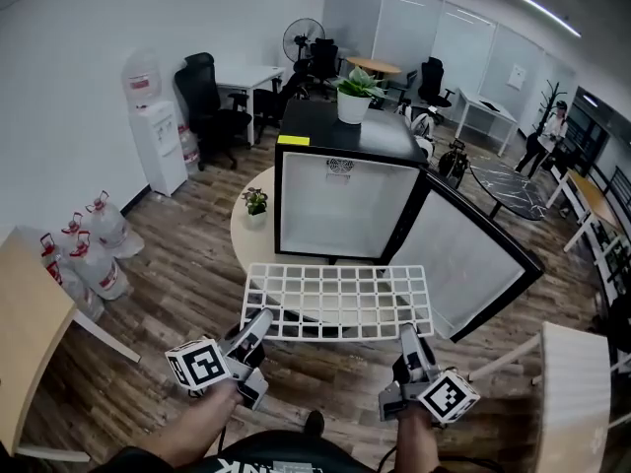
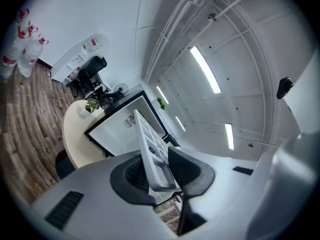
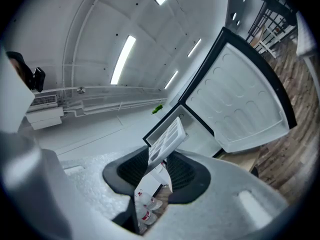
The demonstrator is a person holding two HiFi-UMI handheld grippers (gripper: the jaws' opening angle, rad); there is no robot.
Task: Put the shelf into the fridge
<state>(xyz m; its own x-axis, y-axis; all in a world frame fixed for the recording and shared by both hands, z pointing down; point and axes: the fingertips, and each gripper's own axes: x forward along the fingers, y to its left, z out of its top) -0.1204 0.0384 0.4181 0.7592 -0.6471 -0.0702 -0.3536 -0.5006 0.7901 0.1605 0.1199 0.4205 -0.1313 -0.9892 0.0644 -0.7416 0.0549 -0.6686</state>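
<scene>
Shelf (image 1: 337, 302): level, left gripper (image 1: 260, 320) and right gripper (image 1: 407, 336) clamped on its 7 and 5 o'clock corners, seemingly to slide into the open fridge (image 1: 340, 205) at 12.

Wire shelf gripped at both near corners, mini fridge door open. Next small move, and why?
Probably carry the wire shelf level and straight ahead toward the mini fridge. The left gripper and right gripper each clamp its near edge, the shelf hangs in front of the opening and is not yet inside, and the door stands swung aside to the right.
</scene>
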